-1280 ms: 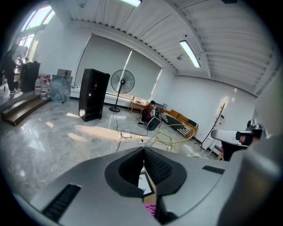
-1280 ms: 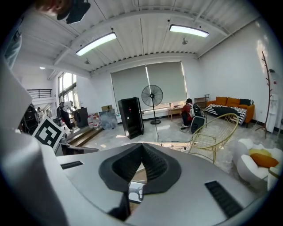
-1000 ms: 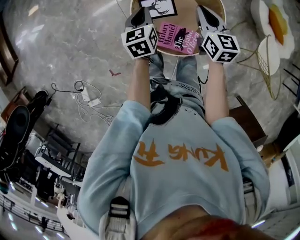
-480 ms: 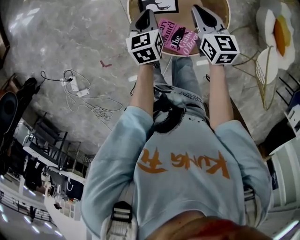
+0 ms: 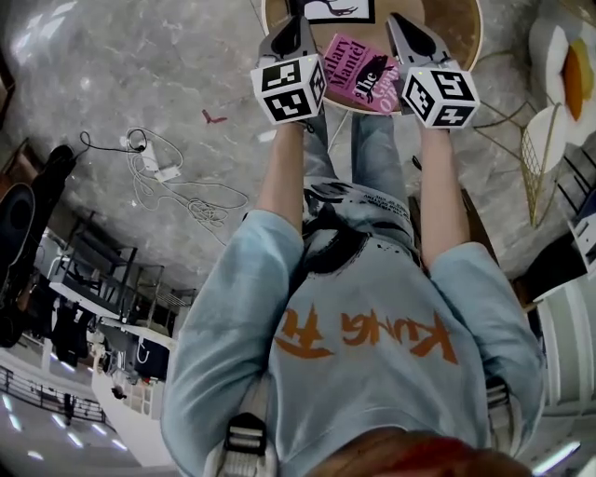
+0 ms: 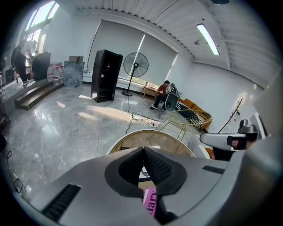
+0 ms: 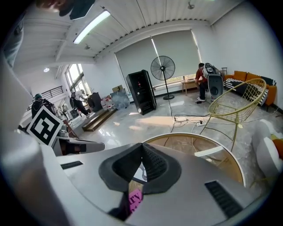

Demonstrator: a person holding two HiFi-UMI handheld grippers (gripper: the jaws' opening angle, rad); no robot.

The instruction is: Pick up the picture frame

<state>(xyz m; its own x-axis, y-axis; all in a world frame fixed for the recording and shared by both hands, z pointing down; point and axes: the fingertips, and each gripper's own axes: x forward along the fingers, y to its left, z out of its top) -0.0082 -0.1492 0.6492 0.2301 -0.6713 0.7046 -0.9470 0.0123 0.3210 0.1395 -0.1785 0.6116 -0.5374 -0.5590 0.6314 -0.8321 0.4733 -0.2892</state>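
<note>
The picture frame (image 5: 337, 9), white with a black drawing, lies at the far side of a round wooden table (image 5: 461, 37), cut off by the top edge of the head view. A pink book (image 5: 363, 74) lies in front of it. My left gripper (image 5: 296, 28) hovers over the table's left part, shut and holding nothing. My right gripper (image 5: 400, 23) hovers over the book's right side, also shut and holding nothing. In the left gripper view, below the closed left gripper (image 6: 144, 150), a sliver of the frame (image 6: 142, 171) and the book (image 6: 150, 203) show. The right gripper view shows the same past its closed gripper (image 7: 142, 145).
A gold wire chair (image 5: 540, 140) and an egg-shaped cushion (image 5: 568, 74) stand right of the table. White cables (image 5: 177, 186) lie on the marble floor to the left. Far across the room are a standing fan (image 6: 135, 66), a black cabinet (image 6: 105, 75) and a seated person (image 6: 161, 92).
Both grippers have sunk toward the table, still shut. The table, frame and book have shifted a little right in the head view.
</note>
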